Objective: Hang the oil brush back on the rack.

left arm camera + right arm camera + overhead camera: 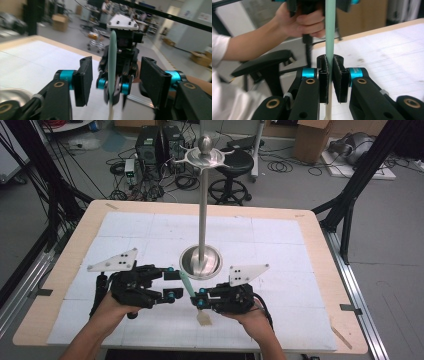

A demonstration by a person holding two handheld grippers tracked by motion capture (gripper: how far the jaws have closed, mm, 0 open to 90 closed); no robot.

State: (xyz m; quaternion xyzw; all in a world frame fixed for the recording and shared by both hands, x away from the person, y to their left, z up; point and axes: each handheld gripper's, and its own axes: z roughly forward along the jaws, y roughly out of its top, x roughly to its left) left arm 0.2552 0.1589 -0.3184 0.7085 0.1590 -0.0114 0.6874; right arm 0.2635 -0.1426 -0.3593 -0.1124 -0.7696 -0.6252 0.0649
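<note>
1. The left gripper (171,283) sits near the front edge of the tabletop (310,270), left of centre, held in the left hand (107,312) and pointing right
2. Its jaws stand well apart; in the left gripper view (115,85) the spatula (112,62) rises in the gap between the two pads (83,82) without touching either, so this gripper holds nothing
3. The spatula (189,287) is a thin tool with a pale green handle and a cream blade; in the high view it slants from just in front of the stand's base down toward the front edge, blade end (203,319) nearest the person
4. The stand (202,205), a metal pole on a round dish-like base (214,265) with a ball on top, rises at the middle of the tabletop, just behind both grippers
5. The right gripper (199,301) is just right of centre near the front edge, in the right hand (250,317), pointing left at the other gripper
6. In the right gripper view (331,80) its jaws are nearly together and both pads (323,82) press on the spatula (330,27) where green meets cream
7. So the spatula hangs in the right gripper's grip alone, its handle reaching up into the left gripper's open gap
</note>
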